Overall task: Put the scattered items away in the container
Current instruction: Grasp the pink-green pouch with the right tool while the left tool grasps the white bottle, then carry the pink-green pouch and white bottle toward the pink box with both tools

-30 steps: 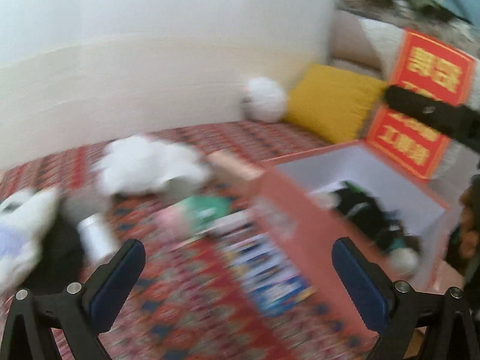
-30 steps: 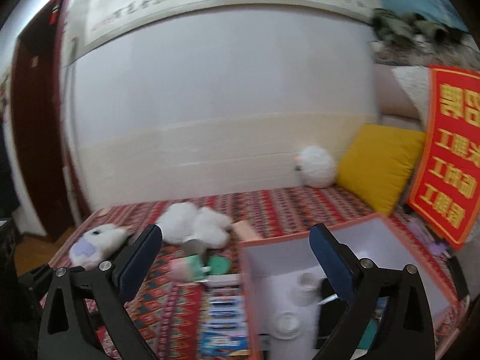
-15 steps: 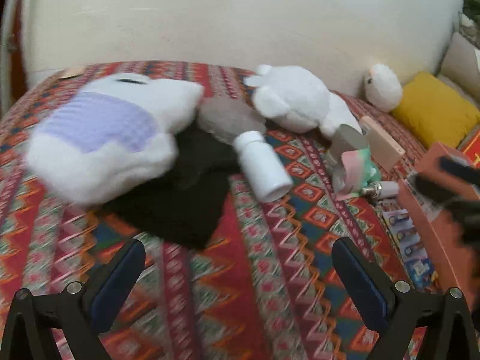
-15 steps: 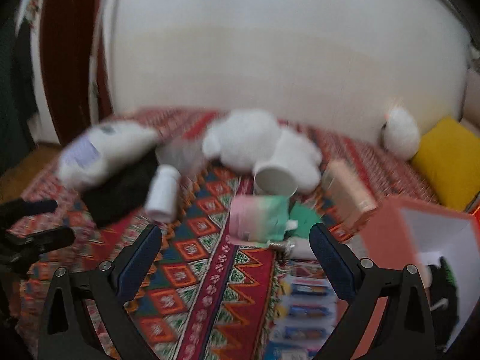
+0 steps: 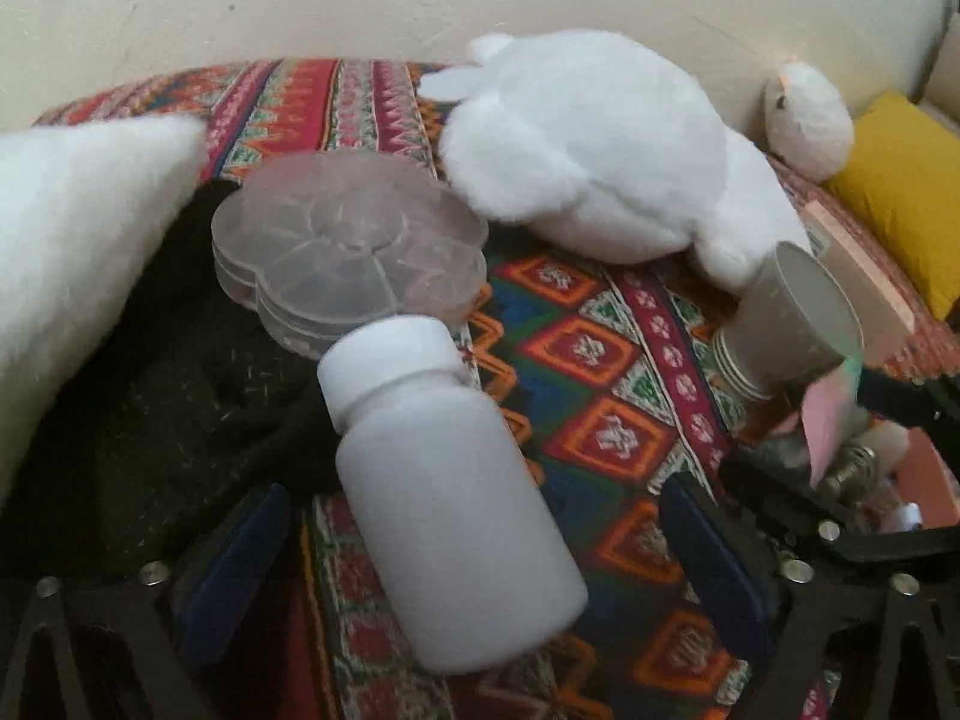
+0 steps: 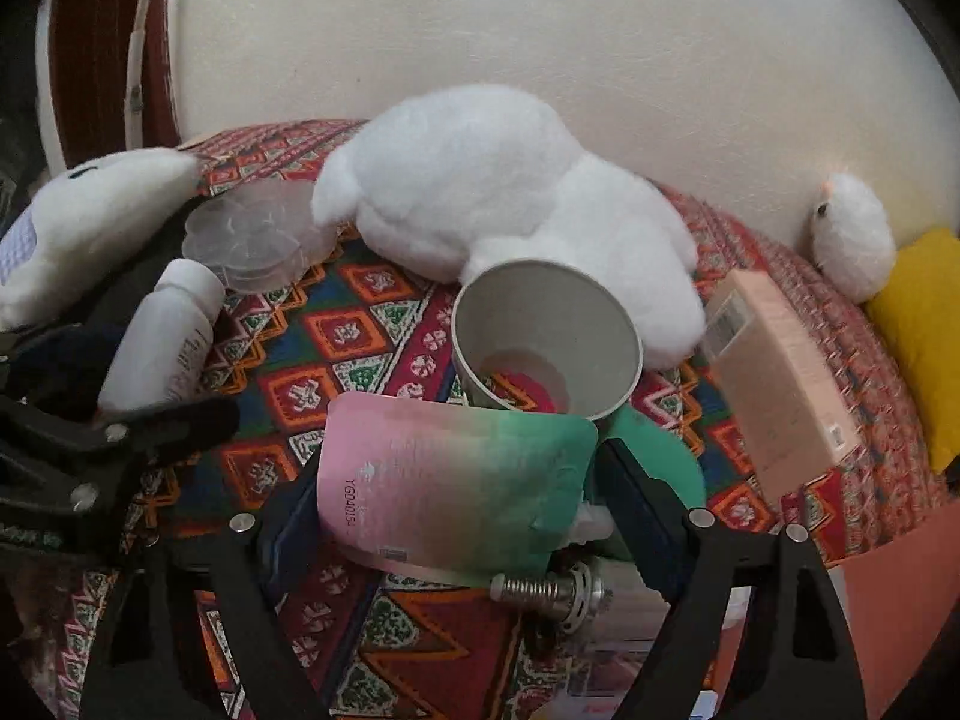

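Surface: patterned woven cloth (image 5: 576,354), cluttered.
Left gripper (image 5: 480,546): wide open, straddling white bottle (image 5: 444,504); smooth, light, likely rolls; grip mid-body.
Right gripper (image 6: 468,516): open around pink-green pouch (image 6: 450,480); soft, floppy.

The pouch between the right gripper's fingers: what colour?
Pink fading to green pouch; the right wrist view shows it best.

The left wrist camera sits low and very close, looking along its two fingers (image 5: 252,546) at a white bottle (image 5: 444,504) lying on the patterned cloth (image 5: 600,360), with the wall behind. The right wrist camera looks the same way from further right and a bit higher, close over a pink and green pouch (image 6: 456,480). Both views share the bottle (image 6: 162,336), the paper cup (image 5: 786,318) (image 6: 546,336), the clear round box (image 5: 348,252) (image 6: 258,240) and the big white plush toy (image 5: 600,144) (image 6: 498,192)
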{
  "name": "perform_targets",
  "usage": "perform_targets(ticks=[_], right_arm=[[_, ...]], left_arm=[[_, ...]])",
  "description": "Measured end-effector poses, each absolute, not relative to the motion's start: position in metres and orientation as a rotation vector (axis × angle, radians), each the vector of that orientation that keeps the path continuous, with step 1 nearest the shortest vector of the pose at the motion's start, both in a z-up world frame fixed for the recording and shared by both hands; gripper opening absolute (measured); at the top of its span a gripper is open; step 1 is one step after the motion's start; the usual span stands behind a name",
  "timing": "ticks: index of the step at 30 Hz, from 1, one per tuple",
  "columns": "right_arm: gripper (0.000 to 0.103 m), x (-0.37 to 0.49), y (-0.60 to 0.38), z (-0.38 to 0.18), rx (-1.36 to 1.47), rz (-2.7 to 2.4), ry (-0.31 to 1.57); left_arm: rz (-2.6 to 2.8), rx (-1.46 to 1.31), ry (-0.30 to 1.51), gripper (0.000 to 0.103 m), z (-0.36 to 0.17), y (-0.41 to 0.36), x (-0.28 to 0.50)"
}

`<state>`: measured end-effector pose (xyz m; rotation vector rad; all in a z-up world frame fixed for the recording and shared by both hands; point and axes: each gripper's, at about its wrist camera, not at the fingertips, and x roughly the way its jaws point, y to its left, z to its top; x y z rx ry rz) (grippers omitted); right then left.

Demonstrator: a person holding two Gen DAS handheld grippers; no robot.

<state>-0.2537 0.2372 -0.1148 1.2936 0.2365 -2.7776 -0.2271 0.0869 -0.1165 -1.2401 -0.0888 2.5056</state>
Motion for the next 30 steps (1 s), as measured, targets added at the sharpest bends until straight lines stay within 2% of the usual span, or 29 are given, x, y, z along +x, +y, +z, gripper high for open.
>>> perform_targets(ticks=[1,2,6,13,19,30], right_arm=[[0.087,-0.253,0.238,-0.113,1.289,-2.774,0.222],[0.087,-0.251,0.238,-0.11,1.28,-2.769,0.214],[0.086,-0.233,0.232,-0.093,1.233,-2.756,0.163],[0.086,-0.18,0.21,-0.045,1.117,-2.728,-0.005],[0.086,-0.116,0.175,-0.01,0.976,-2.692,0.042],[0.087,0.006,0.169,0.065,0.673,-2.704,0.123]], left_arm=[[2.511,-1.238,-0.08,0.052,-0.117,0.087,-0.226],[2.485,-1.266,-0.092,0.044,-0.119,0.086,-0.224],[2.494,-1.256,-0.069,0.044,-0.109,0.075,-0.198],[2.55,-1.134,-0.121,0.044,-0.057,0.031,-0.114],[2.593,-1.033,-0.179,0.044,-0.016,0.011,-0.055],[2.592,-0.859,-0.193,0.044,0.048,0.028,0.006]])
